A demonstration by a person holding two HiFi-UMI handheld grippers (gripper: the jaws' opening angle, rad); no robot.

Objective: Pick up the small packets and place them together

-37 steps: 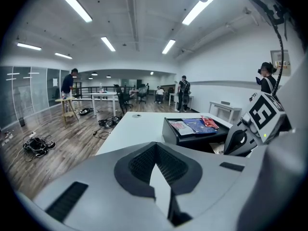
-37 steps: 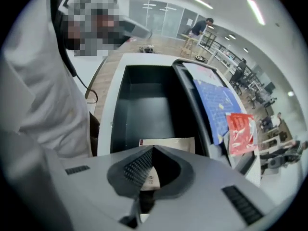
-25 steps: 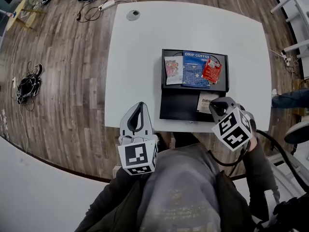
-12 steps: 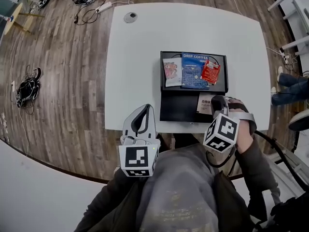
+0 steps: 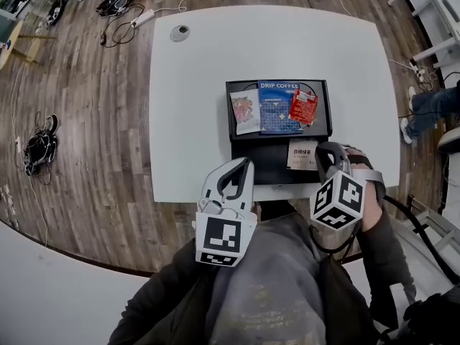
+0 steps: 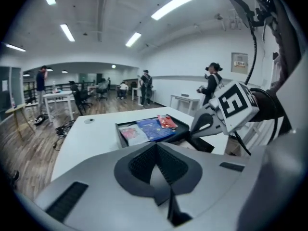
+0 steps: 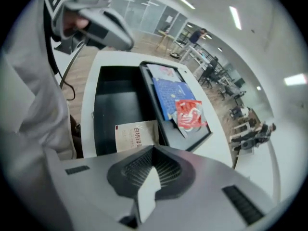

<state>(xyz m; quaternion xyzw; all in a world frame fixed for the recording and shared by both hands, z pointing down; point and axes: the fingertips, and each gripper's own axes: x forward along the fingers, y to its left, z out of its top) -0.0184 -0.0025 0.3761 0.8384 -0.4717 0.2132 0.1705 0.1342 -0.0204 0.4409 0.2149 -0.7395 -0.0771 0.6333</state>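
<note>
A: Where do the packets lie?

B: All 4 are in the black tray. 3 are in its far half: a pink packet at the left, a blue packet in the middle, and a red packet at the right, overlapping the blue one's edge. 1 beige packet lies alone in the tray's near half, right side.

A: Grippers?

B: The right gripper hangs over the tray's near right edge, its tip just beside the beige packet. Its jaws are pressed together with nothing pinched that I can make out. The left gripper is off the tray's near left corner, above the table edge, also closed and empty.

A: How will they handle?

B: My guess is thin sachets: light, limp, with film that is likely slick. They lie flat on the tray floor, so there is little to catch. The jaws must open first. Take the beige packet by its free near edge or a corner, with 1 pad slid under. The red one looks crinkled, so its raised edge should be easiest. The risks are the packet skating away, or pinching 2 at once where red meets blue.
</note>
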